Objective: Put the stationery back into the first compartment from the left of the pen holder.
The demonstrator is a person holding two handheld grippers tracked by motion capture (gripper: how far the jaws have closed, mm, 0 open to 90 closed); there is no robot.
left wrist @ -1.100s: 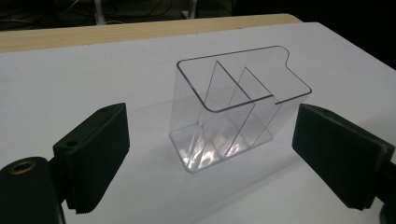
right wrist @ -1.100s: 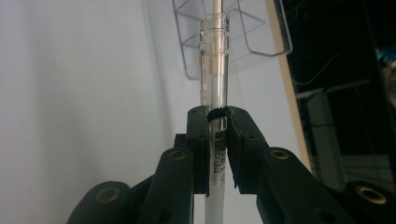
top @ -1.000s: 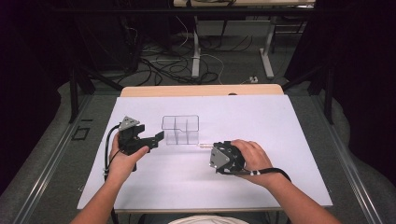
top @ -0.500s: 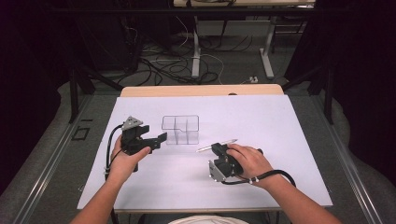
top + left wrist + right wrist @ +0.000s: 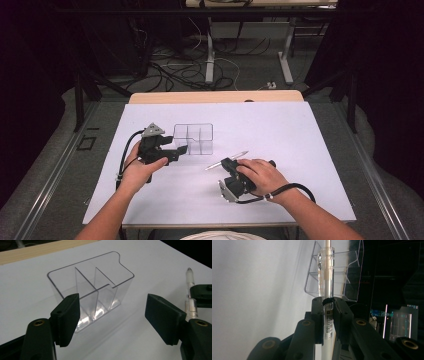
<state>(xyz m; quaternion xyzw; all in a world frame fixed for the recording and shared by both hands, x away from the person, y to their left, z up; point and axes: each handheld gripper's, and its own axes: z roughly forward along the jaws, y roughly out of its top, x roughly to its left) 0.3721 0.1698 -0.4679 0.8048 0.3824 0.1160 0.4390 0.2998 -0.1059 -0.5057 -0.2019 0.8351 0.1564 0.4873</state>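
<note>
A clear plastic organizer with several compartments stands upright on the white table. My left gripper sits just to its left, jaws pointing at it. In the left gripper view the organizer stands just ahead of the left gripper, whose jaws have just been closing but stay open, with nothing pinched between them. My right gripper is shut on a silver pen, which slants up to the right in front of the organizer. The right gripper view has the pads clamped on the pen, with the organizer behind it.
A wooden strip runs along the table's far edge. Beyond it are table legs and loose cables on the floor. A cable trails from the right gripper across the table's front.
The right hand has turned and drawn a little toward the front, and the pen now sticks out of its gripper, slanting up to the right. The left jaws have narrowed somewhat.
</note>
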